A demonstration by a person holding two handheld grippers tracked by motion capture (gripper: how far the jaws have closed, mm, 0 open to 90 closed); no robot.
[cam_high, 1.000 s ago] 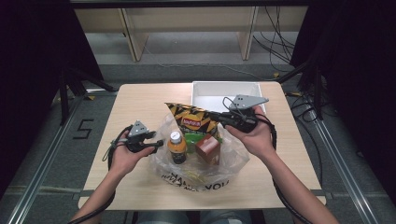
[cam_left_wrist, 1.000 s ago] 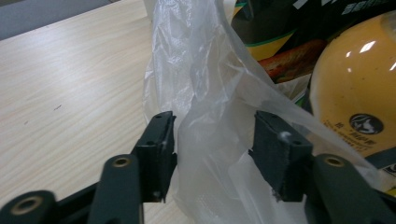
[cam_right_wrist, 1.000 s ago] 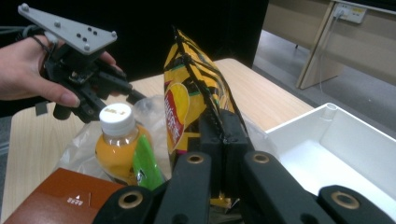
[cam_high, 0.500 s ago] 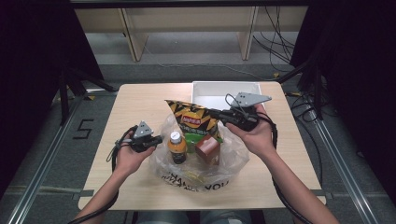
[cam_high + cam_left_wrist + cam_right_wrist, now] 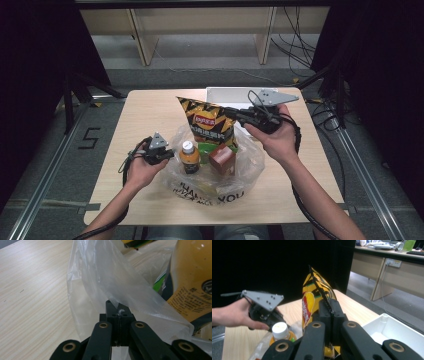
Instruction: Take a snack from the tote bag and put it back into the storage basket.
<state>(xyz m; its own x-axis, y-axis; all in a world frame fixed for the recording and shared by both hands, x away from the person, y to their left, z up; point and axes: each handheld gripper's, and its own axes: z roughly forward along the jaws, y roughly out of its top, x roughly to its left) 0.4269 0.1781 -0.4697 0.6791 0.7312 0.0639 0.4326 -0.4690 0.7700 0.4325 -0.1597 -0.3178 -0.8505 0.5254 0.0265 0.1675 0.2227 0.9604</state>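
The jaws of the right gripper (image 5: 231,113) are clamped on the edge of the chip bag (image 5: 210,125), and those of the left gripper (image 5: 170,154) have just been closing and now pinch the rim of the clear plastic bag (image 5: 245,165) at its left side. The chip bag is yellow with black stripes and carries a red round logo whose writing is too small to read; it stands upright, its lower end inside the plastic bag, near the middle of the surface (image 5: 145,112). Black print on the plastic bag's near side reads partly "YOU". Inside it stand an orange bottle (image 5: 188,157) with a white cap and a brown carton (image 5: 221,159). A white tray (image 5: 220,95) lies at the far edge.
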